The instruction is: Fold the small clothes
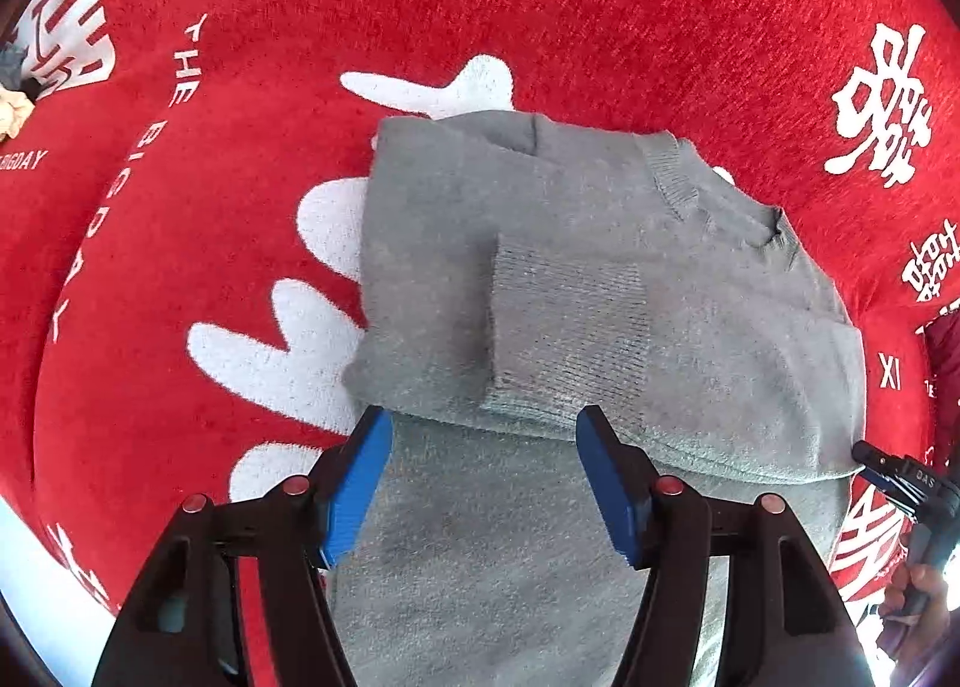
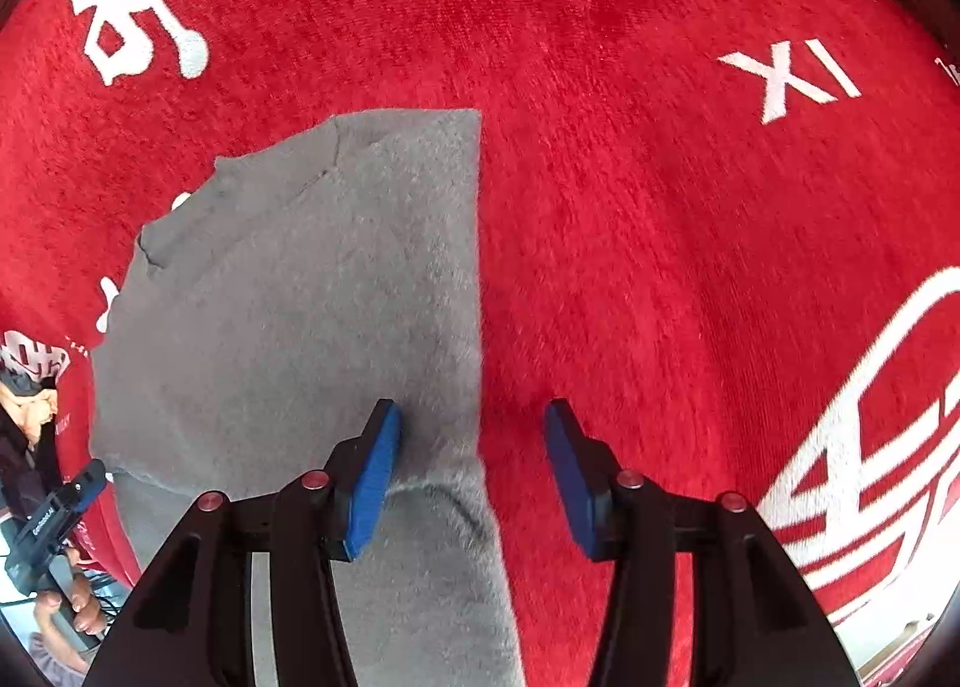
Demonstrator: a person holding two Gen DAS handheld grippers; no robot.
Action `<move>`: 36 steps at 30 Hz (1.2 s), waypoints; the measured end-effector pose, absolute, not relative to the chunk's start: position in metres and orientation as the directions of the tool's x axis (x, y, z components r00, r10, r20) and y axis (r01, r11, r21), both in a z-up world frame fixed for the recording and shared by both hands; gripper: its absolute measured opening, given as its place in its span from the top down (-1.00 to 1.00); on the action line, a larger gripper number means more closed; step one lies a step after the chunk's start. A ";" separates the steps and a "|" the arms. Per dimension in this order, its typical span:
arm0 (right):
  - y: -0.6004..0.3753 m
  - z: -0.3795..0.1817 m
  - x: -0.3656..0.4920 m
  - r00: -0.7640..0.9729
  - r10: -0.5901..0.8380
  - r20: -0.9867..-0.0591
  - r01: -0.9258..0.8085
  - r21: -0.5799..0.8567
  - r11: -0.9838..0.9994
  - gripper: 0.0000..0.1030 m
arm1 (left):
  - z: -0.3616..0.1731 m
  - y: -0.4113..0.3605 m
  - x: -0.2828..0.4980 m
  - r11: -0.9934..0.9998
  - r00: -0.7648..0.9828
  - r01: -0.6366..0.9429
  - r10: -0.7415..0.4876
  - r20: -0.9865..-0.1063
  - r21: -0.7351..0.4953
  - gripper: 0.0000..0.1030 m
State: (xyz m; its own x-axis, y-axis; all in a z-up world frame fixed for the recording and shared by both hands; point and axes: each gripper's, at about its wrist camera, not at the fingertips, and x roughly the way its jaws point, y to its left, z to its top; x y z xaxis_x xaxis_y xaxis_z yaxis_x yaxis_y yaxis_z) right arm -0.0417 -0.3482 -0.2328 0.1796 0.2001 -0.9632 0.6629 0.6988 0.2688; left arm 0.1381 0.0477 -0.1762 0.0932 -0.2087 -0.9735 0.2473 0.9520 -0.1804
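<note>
A small grey knit sweater (image 1: 576, 279) lies on the red cloth, its sleeves folded inward; a ribbed cuff (image 1: 570, 327) rests across its middle and the collar (image 1: 690, 177) is toward the far right. My left gripper (image 1: 483, 483) is open and empty, just above the sweater's lower part, near a fold edge. In the right wrist view the sweater (image 2: 288, 297) fills the left half, with a straight folded right edge. My right gripper (image 2: 471, 477) is open and empty, straddling that edge low over the fabric. The right gripper's tip also shows in the left wrist view (image 1: 888, 471).
The red plush cloth (image 2: 660, 237) with white characters and lettering covers the whole surface. A crumpled beige and grey cloth heap (image 1: 12, 99) lies at the far left edge. The other gripper's handle and the person's hand (image 2: 54, 561) show at the lower left.
</note>
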 end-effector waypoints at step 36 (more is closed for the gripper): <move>-0.303 -0.221 -0.057 0.166 0.320 -0.933 0.639 0.349 0.686 -0.31 | -0.170 0.039 0.122 0.933 0.059 0.360 -0.039 -0.998 -0.015 -0.70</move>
State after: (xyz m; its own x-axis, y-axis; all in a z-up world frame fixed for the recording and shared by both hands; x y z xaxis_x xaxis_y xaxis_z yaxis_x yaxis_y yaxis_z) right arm -0.0569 -0.3034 -0.2210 0.1662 0.3201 -0.9327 0.6389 0.6855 0.3491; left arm 0.1217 0.0392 -0.1704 0.0589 -0.0388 -0.9975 0.3601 0.9328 -0.0150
